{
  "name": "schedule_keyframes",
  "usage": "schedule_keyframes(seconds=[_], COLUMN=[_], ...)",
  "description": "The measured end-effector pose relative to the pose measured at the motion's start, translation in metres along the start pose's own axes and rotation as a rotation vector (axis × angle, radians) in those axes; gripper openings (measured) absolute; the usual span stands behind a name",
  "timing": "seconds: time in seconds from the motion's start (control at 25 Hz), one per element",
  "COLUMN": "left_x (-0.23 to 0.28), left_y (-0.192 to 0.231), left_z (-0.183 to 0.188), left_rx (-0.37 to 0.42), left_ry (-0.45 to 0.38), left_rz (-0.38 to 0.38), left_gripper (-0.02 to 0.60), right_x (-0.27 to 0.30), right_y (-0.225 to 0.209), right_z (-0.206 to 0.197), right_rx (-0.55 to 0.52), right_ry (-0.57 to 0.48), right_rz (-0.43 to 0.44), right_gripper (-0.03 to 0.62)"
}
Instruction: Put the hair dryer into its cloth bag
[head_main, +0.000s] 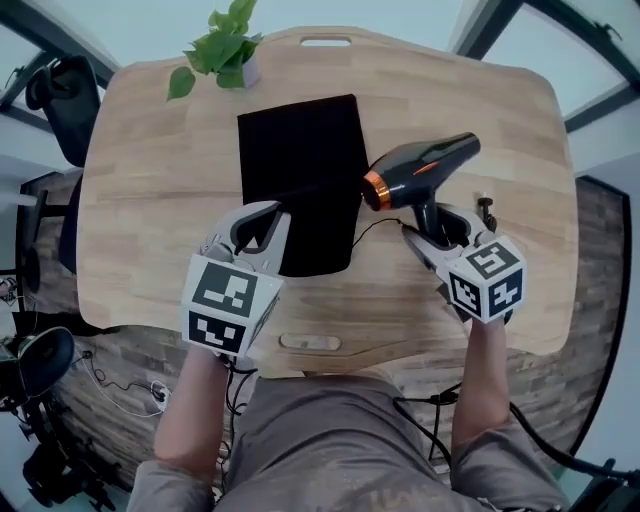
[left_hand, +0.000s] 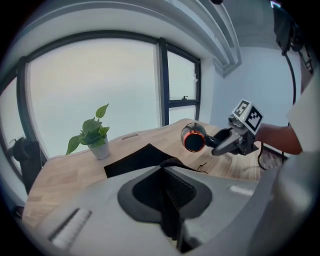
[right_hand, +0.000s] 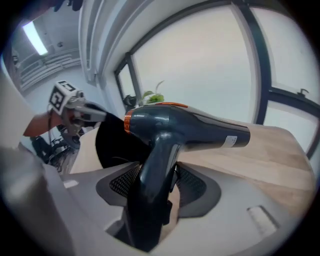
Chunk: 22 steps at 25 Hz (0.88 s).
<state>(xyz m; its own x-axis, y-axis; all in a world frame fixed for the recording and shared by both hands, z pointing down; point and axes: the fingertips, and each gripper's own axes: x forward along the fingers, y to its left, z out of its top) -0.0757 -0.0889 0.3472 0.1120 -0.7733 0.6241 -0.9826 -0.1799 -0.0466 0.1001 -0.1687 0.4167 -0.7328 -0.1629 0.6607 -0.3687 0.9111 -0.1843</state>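
The black cloth bag (head_main: 300, 140) lies flat in the middle of the wooden table (head_main: 490, 100), its near edge pulled up a little. My left gripper (head_main: 268, 222) is at that near left edge, shut on the bag's cloth (left_hand: 135, 160). The dark hair dryer (head_main: 420, 165) with an orange ring at its nozzle hangs above the table just right of the bag, nozzle toward the bag. My right gripper (head_main: 432, 228) is shut on its handle (right_hand: 155, 170). In the left gripper view the dryer (left_hand: 194, 137) faces me.
A small potted plant (head_main: 225, 50) stands at the table's far left, close to the bag's far corner. The dryer's thin cord (head_main: 375, 228) trails over the table near the right gripper. A dark chair (head_main: 60, 100) stands beyond the table's left edge.
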Motion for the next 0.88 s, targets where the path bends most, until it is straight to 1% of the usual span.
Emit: schedule_keyframes(seconds=[0.08,0.12,0.16,0.28,0.44,0.52,0.6,0.72,0.8,0.88], left_x=[-0.003,-0.004,-0.005,-0.007,-0.012,-0.012,-0.011,-0.009,-0.011,-0.013], left_y=[-0.006,-0.009,-0.011,-0.014,-0.016,-0.015,-0.014,-0.013,-0.014,-0.017], left_z=[-0.001,-0.002,-0.002,0.001,-0.001,-0.001,0.004,0.012,0.014,0.014], left_rx=[-0.06,-0.07,-0.062,0.006,0.042,0.067,0.09,0.12,0.126,0.126], left_ry=[-0.009,-0.009,-0.007,-0.01,-0.004,0.001,-0.005,-0.018,-0.023,-0.025], left_rz=[-0.041,-0.052,-0.054,-0.038,-0.025,-0.013,0.0,0.016,0.017,0.009], left_gripper=[0.017,0.017,0.017,0.017,0.017,0.017,0.017,0.017,0.017,0.017], right_x=[-0.016,-0.022,-0.027,-0.039,-0.059,-0.072,-0.084,-0.097,-0.097,-0.09], right_y=[0.033,0.05,0.068,0.117,0.182,0.205,0.222,0.242,0.252,0.255], right_z=[-0.001,-0.003,-0.005,-0.013,-0.04,-0.055,-0.067,-0.08,-0.086,-0.088], right_rx=[-0.099,-0.151,-0.201,-0.32,-0.488,-0.566,-0.615,-0.658,-0.663,-0.65], right_ry=[0.013,0.02,0.024,0.022,0.016,0.027,0.043,0.065,0.088,0.11], right_rz=[0.083,0.124,0.163,0.278,0.477,0.565,0.651,0.778,0.833,0.854], right_gripper=[0.255,0.255,0.255,0.254,0.253,0.252,0.252,0.252,0.252,0.252])
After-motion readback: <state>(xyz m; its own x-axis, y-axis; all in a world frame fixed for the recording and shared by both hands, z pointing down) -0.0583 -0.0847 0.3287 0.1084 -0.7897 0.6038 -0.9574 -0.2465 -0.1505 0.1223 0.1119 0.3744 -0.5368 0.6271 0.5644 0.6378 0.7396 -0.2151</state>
